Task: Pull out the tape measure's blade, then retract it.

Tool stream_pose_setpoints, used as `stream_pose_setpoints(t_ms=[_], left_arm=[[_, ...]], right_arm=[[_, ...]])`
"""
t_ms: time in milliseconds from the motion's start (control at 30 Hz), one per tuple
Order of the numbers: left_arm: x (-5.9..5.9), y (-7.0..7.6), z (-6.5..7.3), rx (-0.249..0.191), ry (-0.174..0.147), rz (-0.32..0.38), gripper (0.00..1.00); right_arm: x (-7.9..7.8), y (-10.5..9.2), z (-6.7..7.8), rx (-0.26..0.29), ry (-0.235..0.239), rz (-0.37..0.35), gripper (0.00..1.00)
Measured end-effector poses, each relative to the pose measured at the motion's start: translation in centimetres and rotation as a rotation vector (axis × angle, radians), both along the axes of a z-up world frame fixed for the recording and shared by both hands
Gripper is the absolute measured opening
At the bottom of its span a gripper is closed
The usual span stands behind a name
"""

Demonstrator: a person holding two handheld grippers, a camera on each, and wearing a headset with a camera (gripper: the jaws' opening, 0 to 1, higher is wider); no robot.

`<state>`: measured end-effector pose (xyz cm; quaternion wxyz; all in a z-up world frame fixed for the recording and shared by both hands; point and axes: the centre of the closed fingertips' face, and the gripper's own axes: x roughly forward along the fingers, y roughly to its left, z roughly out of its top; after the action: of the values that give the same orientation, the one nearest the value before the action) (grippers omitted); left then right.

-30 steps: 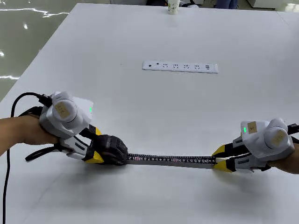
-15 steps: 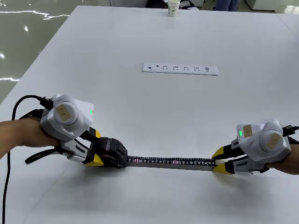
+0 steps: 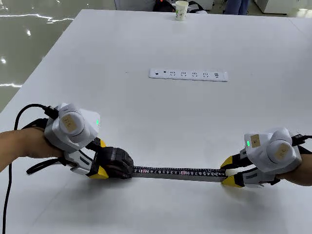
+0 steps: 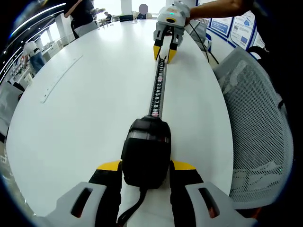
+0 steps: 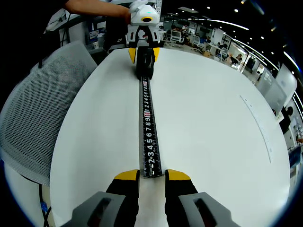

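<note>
Tip of blade (image 3: 178, 172) inside right tool (image 3: 227, 171)

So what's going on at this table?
Someone is working a tape measure with tongs held in each hand. The left tongs clamp the black case, and the right tongs pinch the end of the blade. The blade lies pulled out along the white table between them, numbers facing up. It has not been retracted yet.

Left gripper (image 3: 101, 158) & right gripper (image 3: 227, 171): white-grey shells, yellow tips, green LEDs, tan stickers; black cable (image 3: 19, 113) on left.
</note>
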<state>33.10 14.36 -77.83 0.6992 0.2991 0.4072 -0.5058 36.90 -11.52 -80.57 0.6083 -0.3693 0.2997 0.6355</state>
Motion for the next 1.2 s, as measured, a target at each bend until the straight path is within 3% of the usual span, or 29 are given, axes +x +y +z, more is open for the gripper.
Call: stream_pose_setpoints(t_ms=[600, 833, 1200], left_arm=[[-0.8, 1.1, 0.8, -0.01, -0.014, 0.075, 0.57], [-1.3, 1.6, 1.0, -0.044, -0.035, 0.14, 0.64], [-2.7, 2.3, 1.3, -0.088, -0.035, 0.219, 0.68]], right_arm=[[-0.6, -1.5, 0.7, -0.013, -0.002, -0.049, 0.35], [-0.9, -2.0, 1.4, -0.003, 0.002, -0.094, 0.42], [-1.9, -2.7, 1.5, 0.016, 0.01, -0.144, 0.54]])
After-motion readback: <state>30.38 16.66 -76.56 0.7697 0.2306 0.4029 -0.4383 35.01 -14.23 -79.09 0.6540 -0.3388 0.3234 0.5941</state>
